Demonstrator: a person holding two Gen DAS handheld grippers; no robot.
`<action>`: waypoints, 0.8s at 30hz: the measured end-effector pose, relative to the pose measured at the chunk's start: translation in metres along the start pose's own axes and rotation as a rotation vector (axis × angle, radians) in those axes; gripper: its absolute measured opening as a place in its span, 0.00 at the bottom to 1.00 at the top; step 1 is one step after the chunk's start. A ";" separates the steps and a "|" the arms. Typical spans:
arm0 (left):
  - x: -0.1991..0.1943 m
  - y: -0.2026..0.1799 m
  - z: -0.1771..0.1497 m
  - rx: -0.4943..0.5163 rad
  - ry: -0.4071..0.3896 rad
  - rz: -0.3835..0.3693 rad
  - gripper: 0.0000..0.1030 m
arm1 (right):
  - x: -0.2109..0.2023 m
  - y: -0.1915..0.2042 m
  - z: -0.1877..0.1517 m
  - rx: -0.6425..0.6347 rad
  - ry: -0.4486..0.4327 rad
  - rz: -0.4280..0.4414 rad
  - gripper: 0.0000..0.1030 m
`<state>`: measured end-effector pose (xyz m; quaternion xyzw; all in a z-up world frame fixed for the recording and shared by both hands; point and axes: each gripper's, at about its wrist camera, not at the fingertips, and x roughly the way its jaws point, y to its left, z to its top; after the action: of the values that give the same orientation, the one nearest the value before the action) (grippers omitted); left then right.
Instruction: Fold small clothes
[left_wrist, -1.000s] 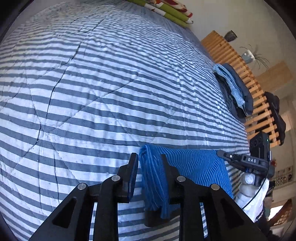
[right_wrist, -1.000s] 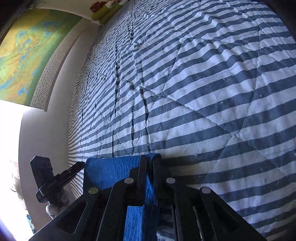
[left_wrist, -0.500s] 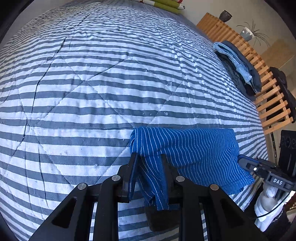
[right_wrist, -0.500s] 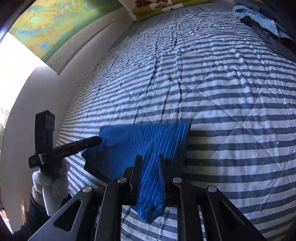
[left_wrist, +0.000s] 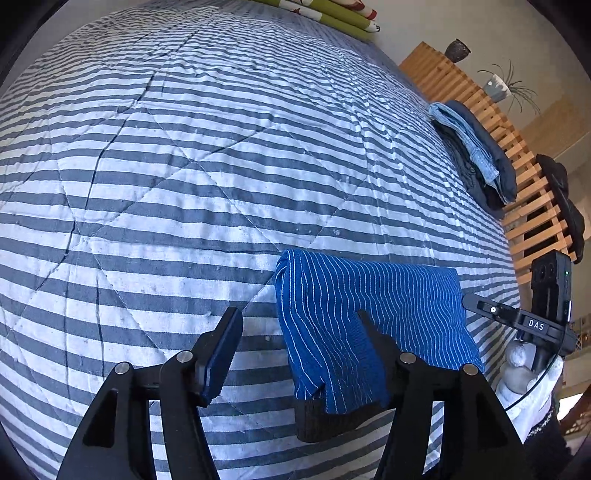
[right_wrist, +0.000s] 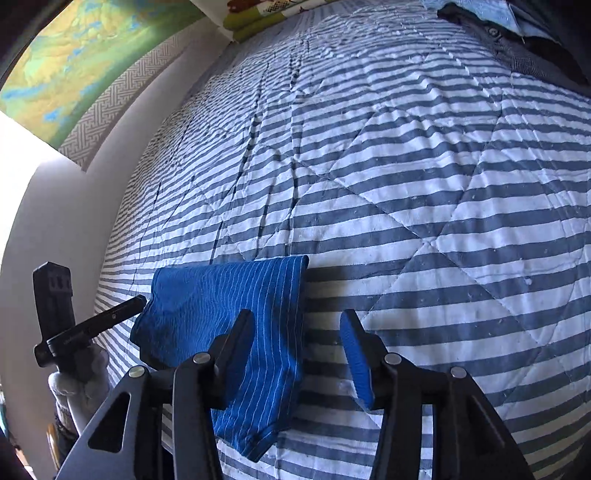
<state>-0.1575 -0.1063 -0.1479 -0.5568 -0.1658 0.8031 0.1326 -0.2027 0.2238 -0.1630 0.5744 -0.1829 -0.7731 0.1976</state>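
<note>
We see a blue pinstriped garment (left_wrist: 373, 317) lying on the striped quilt (left_wrist: 192, 177) of the bed, near the bed's close edge, folded into a rough rectangle with one end hanging toward us. Our left tool (left_wrist: 299, 325) has just been opening: its jaws now stand well apart, the left finger clear over the quilt, the right finger against the cloth's hanging end, with the pads no longer pinching it. Our right tool (right_wrist: 297, 332) has likewise just been opening; its left finger lies over the garment (right_wrist: 236, 317) and its right finger stands over bare quilt, so the cloth's edge sits between them but is not clamped. Each wrist view shows the other tool at the far side of the garment, gripped by a white-gloved hand (left_wrist: 524, 376). Farther along the bed, a pile of folded denim and dark clothes (left_wrist: 476, 155) rests beside a slatted wooden frame (left_wrist: 532, 206).
</note>
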 end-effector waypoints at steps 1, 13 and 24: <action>0.004 -0.001 0.000 0.004 0.009 0.001 0.62 | 0.004 -0.001 0.001 0.003 0.006 -0.004 0.43; 0.025 -0.022 -0.001 0.101 0.003 0.103 0.51 | 0.022 0.023 -0.005 -0.096 0.006 0.009 0.45; 0.028 -0.035 -0.011 0.117 -0.027 0.104 0.14 | 0.035 0.033 -0.010 -0.099 0.010 0.017 0.13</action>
<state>-0.1562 -0.0624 -0.1606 -0.5452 -0.0915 0.8245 0.1208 -0.1994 0.1770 -0.1768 0.5661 -0.1482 -0.7767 0.2331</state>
